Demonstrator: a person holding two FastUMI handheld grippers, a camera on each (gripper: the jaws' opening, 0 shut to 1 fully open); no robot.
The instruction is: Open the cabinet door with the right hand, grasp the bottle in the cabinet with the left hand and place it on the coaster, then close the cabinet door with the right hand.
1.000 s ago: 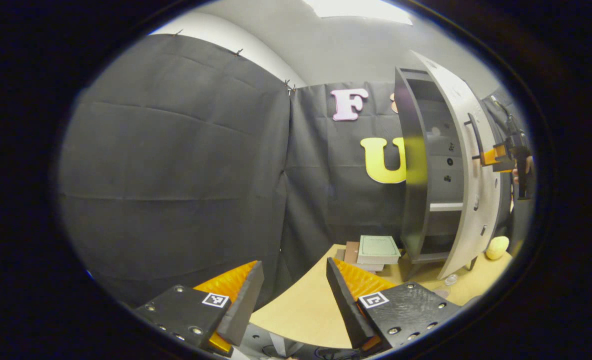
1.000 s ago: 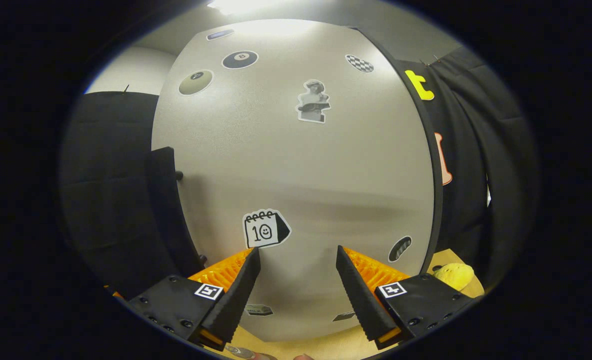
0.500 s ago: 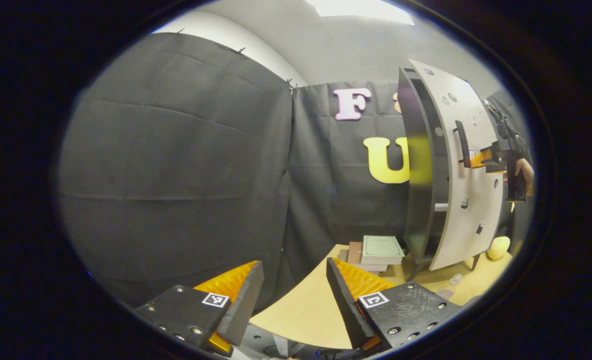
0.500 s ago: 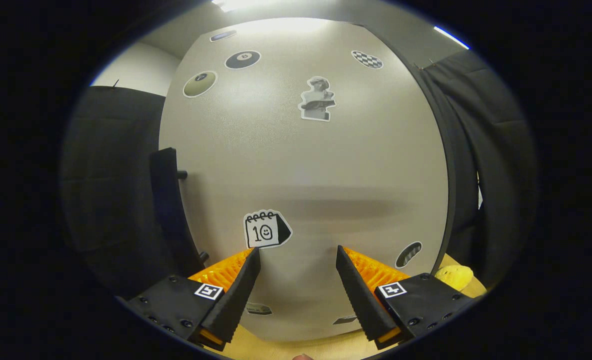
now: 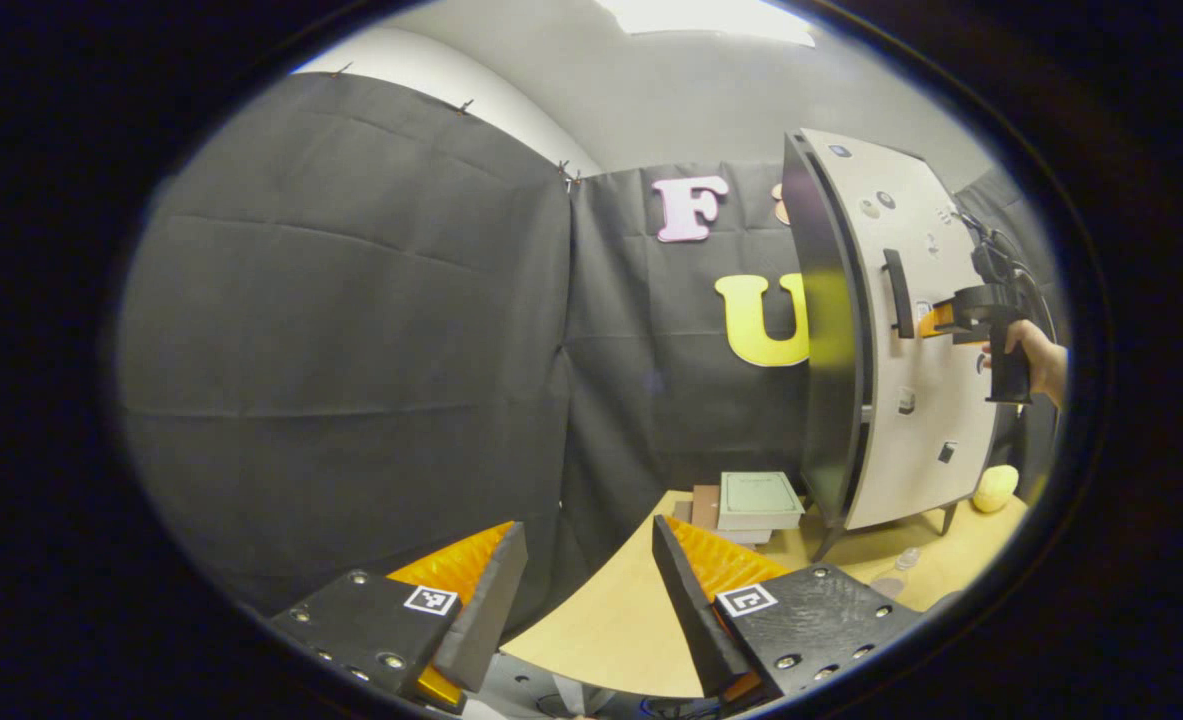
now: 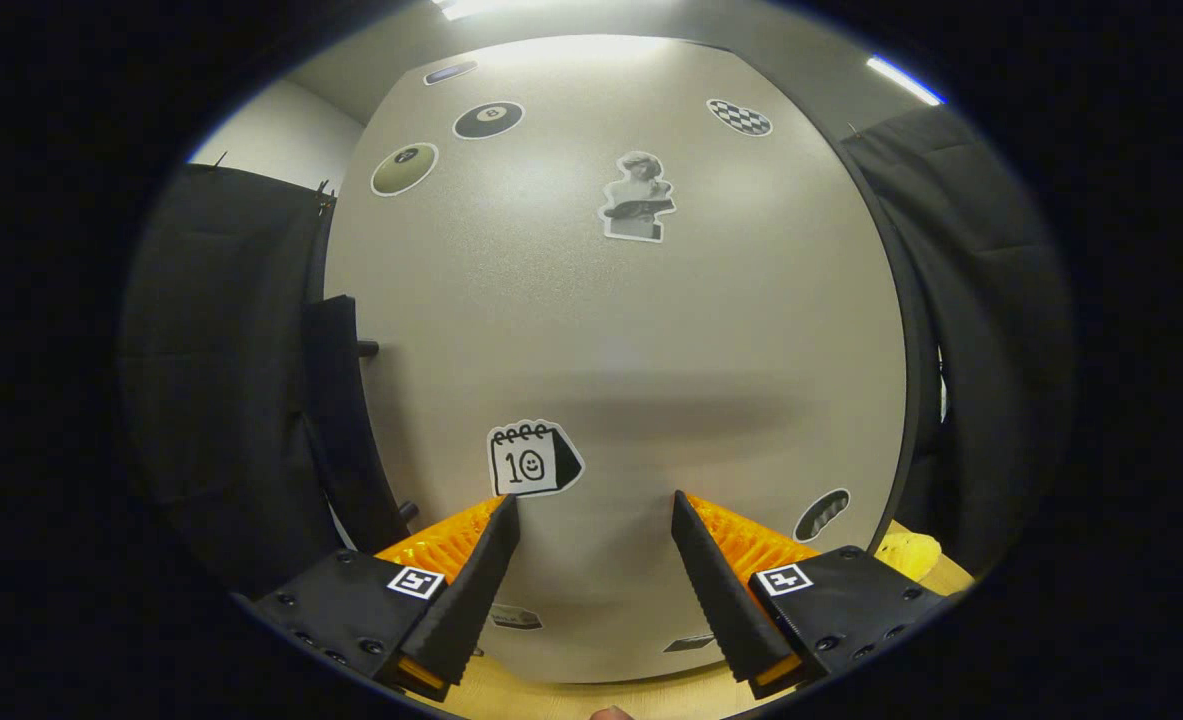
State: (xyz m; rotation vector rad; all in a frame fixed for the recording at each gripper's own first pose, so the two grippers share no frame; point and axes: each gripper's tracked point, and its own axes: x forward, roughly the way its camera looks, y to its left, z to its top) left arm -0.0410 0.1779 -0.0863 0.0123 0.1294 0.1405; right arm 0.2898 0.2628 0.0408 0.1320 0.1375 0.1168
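Pressing close to the cabinet door (image 6: 611,400), the right hand-held gripper (image 6: 596,520) has its two fingers spread with nothing between them, their tips just short of the pale panel or touching it; which, I cannot tell. In the left gripper view that same gripper is seen far right, held by a hand (image 5: 1036,352) against the door (image 5: 926,340) beside the dark vertical handle (image 5: 897,293); its fingertips are too small there to judge. The door lies almost flush with the dark cabinet (image 5: 823,330), a thin gap along its left edge, so the inside is hidden.

The left hand-held gripper (image 5: 588,560) hangs over the near edge of the table (image 5: 611,620), fingers spread and empty.

On the table at the near right sits a small clear thing, likely the bottle (image 5: 908,558), on or just beside a round flat patch, likely the coaster (image 5: 888,584); both are tiny and blurred at the lens edge.

Counted: one cabinet, one door, one handle, two grippers. Seven stickers (image 6: 534,458) can be made out whole on the door in the right gripper view, and two more are half hidden behind the fingers. One stack of books (image 5: 757,500) lies left of the cabinet's foot, their number unclear. One yellow lumpy object (image 5: 995,489) rests at the cabinet's right, partly cut off in the right gripper view (image 6: 909,553).
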